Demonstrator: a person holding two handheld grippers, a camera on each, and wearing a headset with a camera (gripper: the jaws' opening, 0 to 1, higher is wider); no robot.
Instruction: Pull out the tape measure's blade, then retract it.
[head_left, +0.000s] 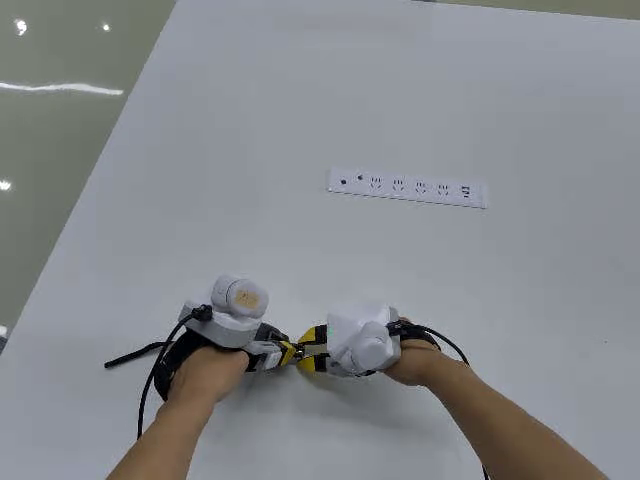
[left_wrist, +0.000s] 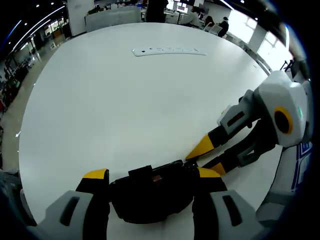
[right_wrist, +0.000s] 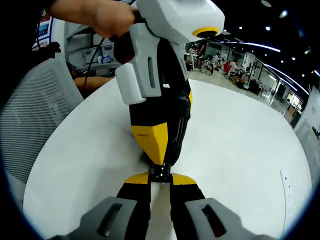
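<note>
The white table (head_left: 400, 90) carries a power strip (head_left: 407, 187) well back from its near edge. Close to that near edge the two grippers meet tip to tip. The left gripper (left_wrist: 152, 175) has its jaws spread moderately and clamped on the black tape measure (left_wrist: 150, 197), which sits between the yellow pads. The right gripper (right_wrist: 160, 179) has its jaws drawn almost together, pinching the blade tip (right_wrist: 161, 172) right at the case. The left hand (head_left: 205, 372) and right hand (head_left: 415, 362) hold the grippers low over the table, pointed at each other.
</note>
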